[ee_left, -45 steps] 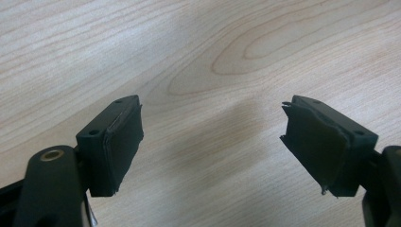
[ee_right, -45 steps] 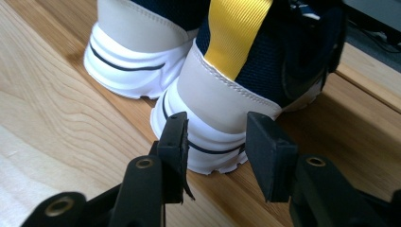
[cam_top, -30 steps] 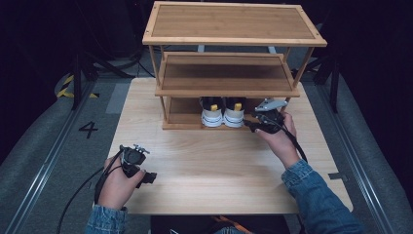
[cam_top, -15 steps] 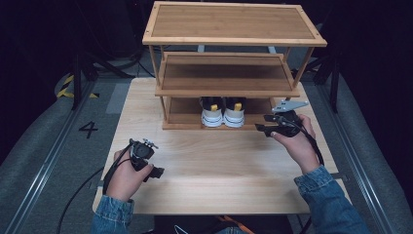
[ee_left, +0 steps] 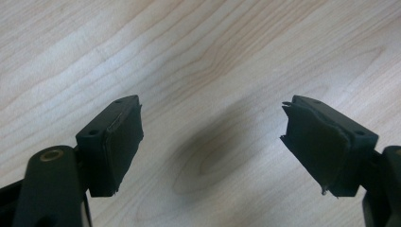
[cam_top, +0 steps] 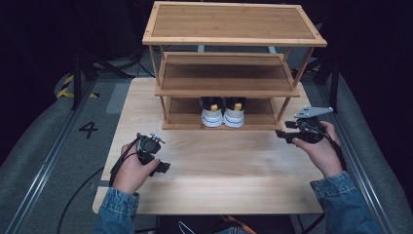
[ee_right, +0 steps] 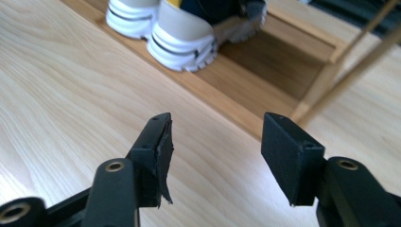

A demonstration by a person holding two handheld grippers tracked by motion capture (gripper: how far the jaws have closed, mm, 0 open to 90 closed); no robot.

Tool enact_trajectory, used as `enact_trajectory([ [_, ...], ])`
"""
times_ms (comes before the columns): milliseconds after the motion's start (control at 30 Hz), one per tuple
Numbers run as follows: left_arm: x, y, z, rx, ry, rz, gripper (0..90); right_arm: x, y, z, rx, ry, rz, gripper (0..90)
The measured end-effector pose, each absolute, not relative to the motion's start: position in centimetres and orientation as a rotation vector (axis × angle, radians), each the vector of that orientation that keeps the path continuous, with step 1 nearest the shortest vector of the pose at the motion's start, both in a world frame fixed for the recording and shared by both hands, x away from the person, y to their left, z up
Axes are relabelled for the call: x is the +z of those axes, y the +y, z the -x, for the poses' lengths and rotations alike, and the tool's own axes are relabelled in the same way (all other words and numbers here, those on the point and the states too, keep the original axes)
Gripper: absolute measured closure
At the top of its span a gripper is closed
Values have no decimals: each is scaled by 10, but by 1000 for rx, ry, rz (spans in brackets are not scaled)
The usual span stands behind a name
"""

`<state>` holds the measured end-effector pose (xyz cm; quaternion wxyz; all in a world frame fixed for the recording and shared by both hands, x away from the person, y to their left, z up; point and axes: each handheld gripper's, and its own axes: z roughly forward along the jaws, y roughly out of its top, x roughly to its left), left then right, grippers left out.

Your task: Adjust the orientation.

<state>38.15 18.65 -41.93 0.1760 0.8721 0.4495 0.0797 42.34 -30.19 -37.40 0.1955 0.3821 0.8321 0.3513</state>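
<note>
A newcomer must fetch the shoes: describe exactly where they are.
Find the three-tier wooden rack at the table's far side. On its bottom shelf, near the middle, stand the sneakers, a pair side by side, heels outward. White soles and yellow heel tabs mark them; the other shelves are bare.

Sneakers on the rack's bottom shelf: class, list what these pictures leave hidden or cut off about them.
- High view: the sneakers show heels; the middle shelf covers their fronts.
- Right gripper view: the top edge cuts off the sneakers' uppers; any lettering is unreadable.
- High view: the left claw is too small to judge its opening; the left gripper view shows it open, empty.
</note>
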Motion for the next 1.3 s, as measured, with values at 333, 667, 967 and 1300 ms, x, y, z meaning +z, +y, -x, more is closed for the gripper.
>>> enact_trajectory([
  [333,-419,190,-388,223,1273,-2456,202,-384,-329,-417,926,2330,-1138,433],
  [667,-421,190,-396,208,1255,-2461,201,-409,-358,-415,831,2375,-1224,425],
  [967,-420,187,-399,208,1250,-2454,201,-426,-374,-407,781,2399,-1262,425],
  [1300,-423,187,-407,199,1244,-2458,202,-444,-376,-392,750,2450,-1255,424],
])
